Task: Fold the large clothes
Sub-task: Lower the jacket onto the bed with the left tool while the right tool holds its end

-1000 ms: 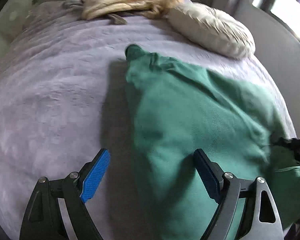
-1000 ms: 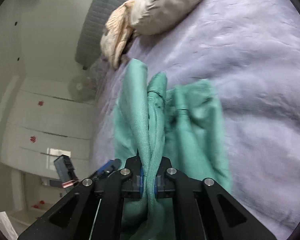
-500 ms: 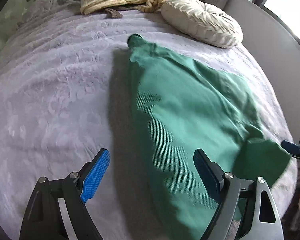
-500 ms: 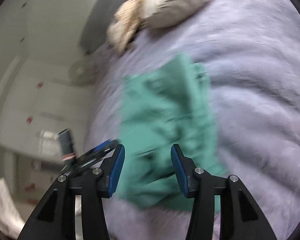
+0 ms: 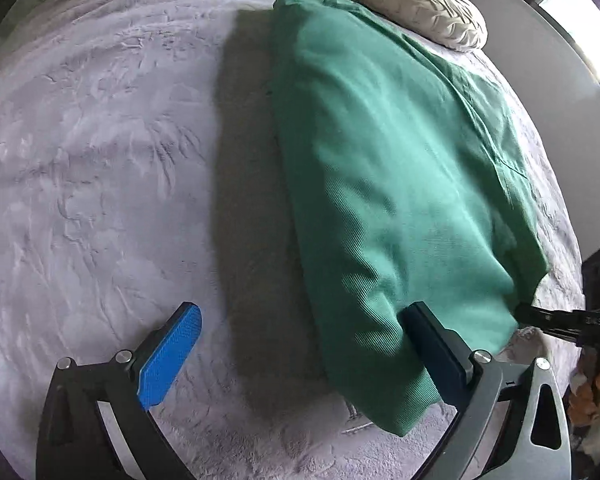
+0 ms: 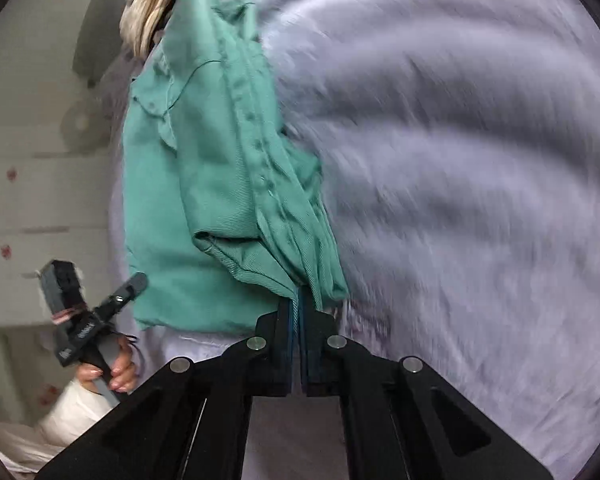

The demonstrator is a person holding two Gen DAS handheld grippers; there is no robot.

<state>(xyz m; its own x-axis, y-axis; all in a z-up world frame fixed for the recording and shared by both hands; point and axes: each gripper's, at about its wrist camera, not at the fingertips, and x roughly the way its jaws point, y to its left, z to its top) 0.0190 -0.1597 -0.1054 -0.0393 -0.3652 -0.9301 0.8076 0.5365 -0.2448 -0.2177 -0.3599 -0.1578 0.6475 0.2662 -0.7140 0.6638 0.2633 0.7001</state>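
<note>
While pinched by right gripper [image 6: 299, 308], green garment [image 6: 204, 184]

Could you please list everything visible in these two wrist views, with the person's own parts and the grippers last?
green garment: one, green, spread lengthwise on the bed, near corner pinched by the right gripper.
bedspread: one, pale lilac, textured, covering the bed under the garment.
round cushion: one, cream, pleated, at the far end of the bed beside the garment's far end.
knit throw: one, beige, bunched at the far end of the bed.
cupboard: one, white with small red marks, beyond the bed.
left gripper: one, black with blue pads, jaws just opened wide, straddling the garment's edge without pressing it.
right gripper: one, black, jaws just closed on the garment's corner.
hand: one, holding the left gripper's handle.
</note>
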